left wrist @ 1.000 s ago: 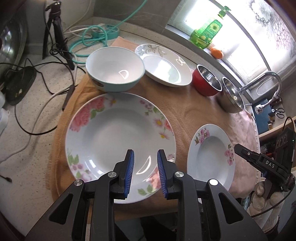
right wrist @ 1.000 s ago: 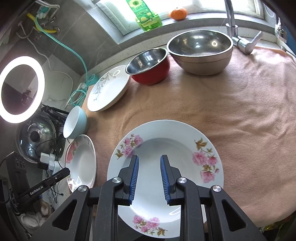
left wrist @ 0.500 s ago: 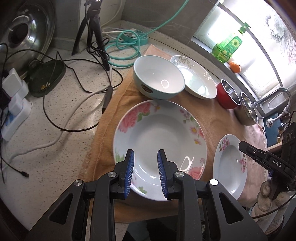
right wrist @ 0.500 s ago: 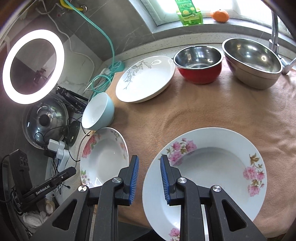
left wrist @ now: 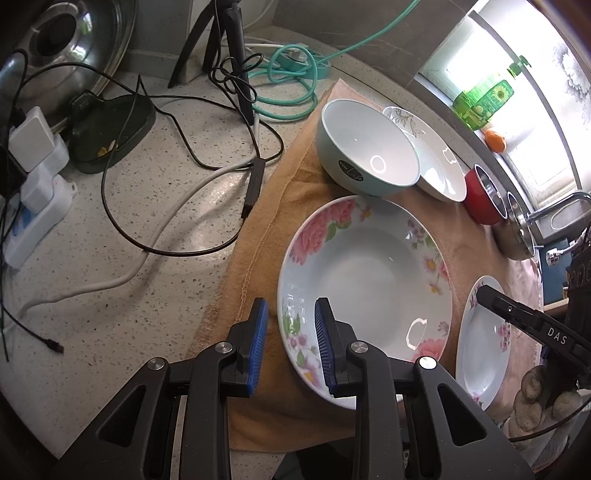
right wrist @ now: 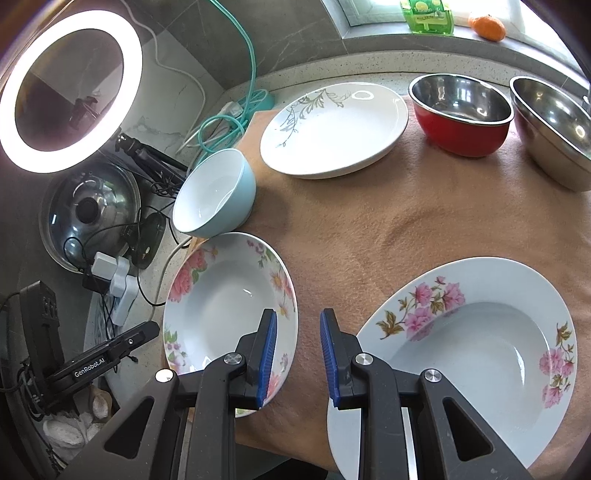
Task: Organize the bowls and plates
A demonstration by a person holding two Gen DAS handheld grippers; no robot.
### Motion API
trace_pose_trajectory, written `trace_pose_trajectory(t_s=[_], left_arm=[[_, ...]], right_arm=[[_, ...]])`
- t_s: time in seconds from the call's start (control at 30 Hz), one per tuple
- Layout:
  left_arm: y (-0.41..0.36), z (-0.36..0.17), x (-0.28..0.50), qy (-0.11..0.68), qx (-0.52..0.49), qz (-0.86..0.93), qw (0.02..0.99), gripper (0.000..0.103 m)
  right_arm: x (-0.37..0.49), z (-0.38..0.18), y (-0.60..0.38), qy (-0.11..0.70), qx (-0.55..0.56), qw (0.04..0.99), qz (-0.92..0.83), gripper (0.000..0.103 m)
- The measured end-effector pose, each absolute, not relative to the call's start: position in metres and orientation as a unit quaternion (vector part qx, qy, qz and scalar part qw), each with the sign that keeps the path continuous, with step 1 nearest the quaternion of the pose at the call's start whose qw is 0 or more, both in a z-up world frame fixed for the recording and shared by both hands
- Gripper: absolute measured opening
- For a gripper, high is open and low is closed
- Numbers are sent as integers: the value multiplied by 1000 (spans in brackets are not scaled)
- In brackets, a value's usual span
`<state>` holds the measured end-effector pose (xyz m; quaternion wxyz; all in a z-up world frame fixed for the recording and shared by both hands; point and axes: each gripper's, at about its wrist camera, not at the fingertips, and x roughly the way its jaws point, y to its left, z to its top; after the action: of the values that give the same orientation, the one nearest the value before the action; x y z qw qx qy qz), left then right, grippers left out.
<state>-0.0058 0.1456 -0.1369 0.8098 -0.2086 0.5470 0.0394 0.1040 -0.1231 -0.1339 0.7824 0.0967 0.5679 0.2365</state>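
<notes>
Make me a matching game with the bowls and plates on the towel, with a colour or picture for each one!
Things:
1. ceramic bowl
2. plate by the wall
3. small metal bowl
4. plate nearest the cables

Looks:
A. red outside
B. big pink flowers on the rim
C. light blue outside, white inside
D. grey leafy sprig

Pairs: 1-C, 2-D, 3-A, 4-B

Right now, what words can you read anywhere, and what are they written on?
"DAS": black right gripper, seen from the left wrist.
"GenRobot.AI": black left gripper, seen from the right wrist.
Dark round sticker on the light blue ceramic bowl: too small to read.
Green plastic bottle on the windowsill: label too blurred.
</notes>
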Motion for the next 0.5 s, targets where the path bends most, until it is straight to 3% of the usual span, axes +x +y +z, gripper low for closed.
trace_pose_trajectory(t_s=[0.5], left_arm=[[153, -148, -1, 554, -208, 33, 806, 24]], right_arm=[[112, -151, -100, 582, 78, 772, 241, 23]])
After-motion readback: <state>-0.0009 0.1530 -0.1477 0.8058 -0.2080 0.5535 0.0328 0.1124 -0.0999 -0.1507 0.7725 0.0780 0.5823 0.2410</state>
